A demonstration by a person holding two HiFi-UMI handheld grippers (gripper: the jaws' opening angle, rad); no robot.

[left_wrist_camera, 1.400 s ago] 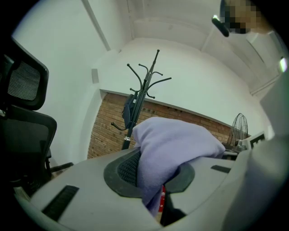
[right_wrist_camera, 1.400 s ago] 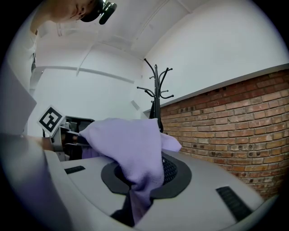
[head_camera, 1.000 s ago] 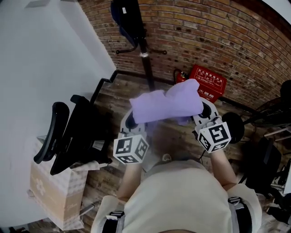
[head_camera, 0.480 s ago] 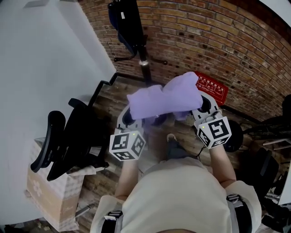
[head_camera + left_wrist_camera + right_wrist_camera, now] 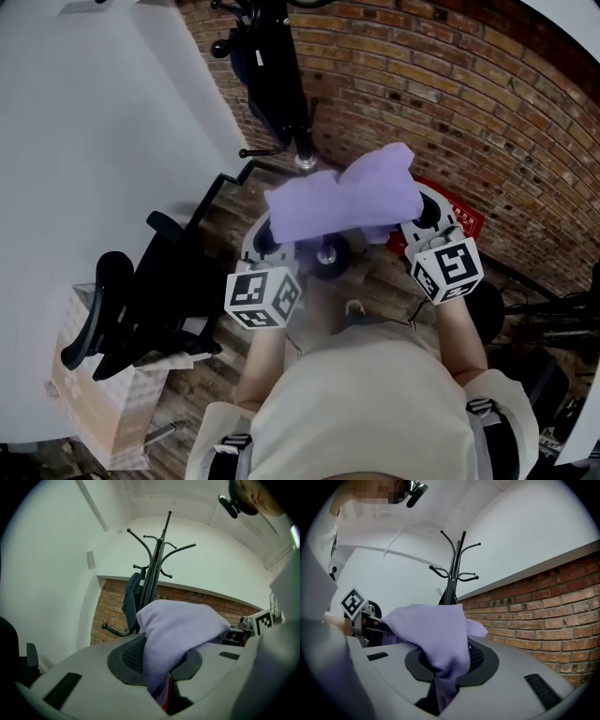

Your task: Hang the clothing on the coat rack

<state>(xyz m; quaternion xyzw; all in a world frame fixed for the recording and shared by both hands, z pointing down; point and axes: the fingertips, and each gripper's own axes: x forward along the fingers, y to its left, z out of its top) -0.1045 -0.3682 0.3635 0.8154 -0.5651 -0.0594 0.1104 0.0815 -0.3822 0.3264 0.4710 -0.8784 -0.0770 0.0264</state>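
A lilac garment [image 5: 342, 199] hangs stretched between my two grippers, held up in front of the person. My left gripper [image 5: 267, 239] is shut on its left end; the cloth [image 5: 173, 637] runs down between the jaws. My right gripper [image 5: 422, 220] is shut on its right end, where the same cloth [image 5: 438, 639] bunches over the pads. The black coat rack [image 5: 286, 84] stands just beyond the garment against the brick wall, a dark garment [image 5: 246, 61] hanging on it. Its curved hooks [image 5: 161, 550] rise above the cloth in the left gripper view, and the rack [image 5: 457, 569] shows in the right gripper view.
A black office chair [image 5: 141, 300] stands at the left beside a cardboard box [image 5: 89, 412]. A red case [image 5: 459, 211] lies at the foot of the brick wall [image 5: 469, 112]. A white wall [image 5: 94, 141] fills the left. Dark equipment [image 5: 553, 328] sits at the right.
The person has stepped toward the coat rack with the garment still held in both grippers; the rack base and red case now lie closer under the cloth. Both grips are unchanged.
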